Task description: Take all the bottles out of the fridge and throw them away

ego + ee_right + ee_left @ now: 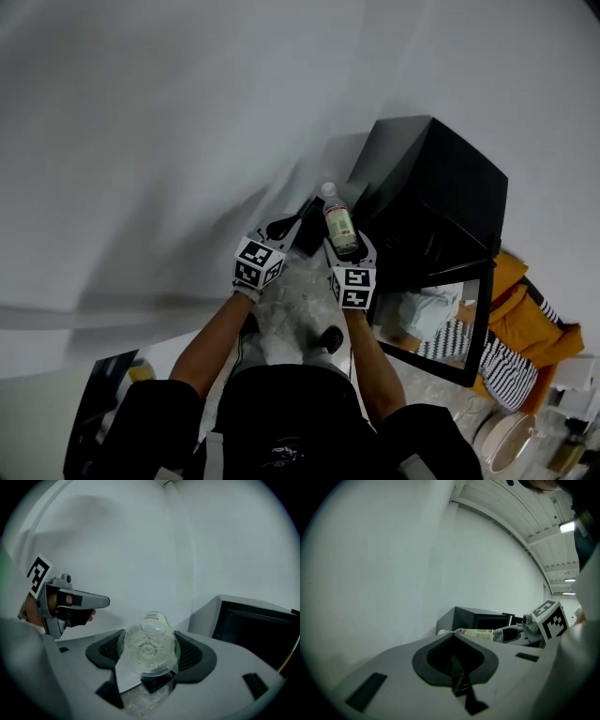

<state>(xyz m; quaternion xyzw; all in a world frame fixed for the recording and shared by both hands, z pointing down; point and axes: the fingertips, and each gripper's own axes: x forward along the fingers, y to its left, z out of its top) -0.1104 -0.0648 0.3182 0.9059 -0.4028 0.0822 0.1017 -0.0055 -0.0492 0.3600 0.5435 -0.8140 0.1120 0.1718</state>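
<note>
One clear bottle [339, 225] between right tongs [150, 651]; left tongs [455, 662] together; one black fridge [441, 187].

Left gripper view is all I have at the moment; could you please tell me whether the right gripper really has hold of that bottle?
Observer: Yes. The right gripper view shows the right gripper shut on the clear bottle, a pad on each side near its base.
Operator: Thank you. Is anything lying near the fridge?
Observer: In the head view, orange and striped fabric lies to the right of the black fridge.
</note>
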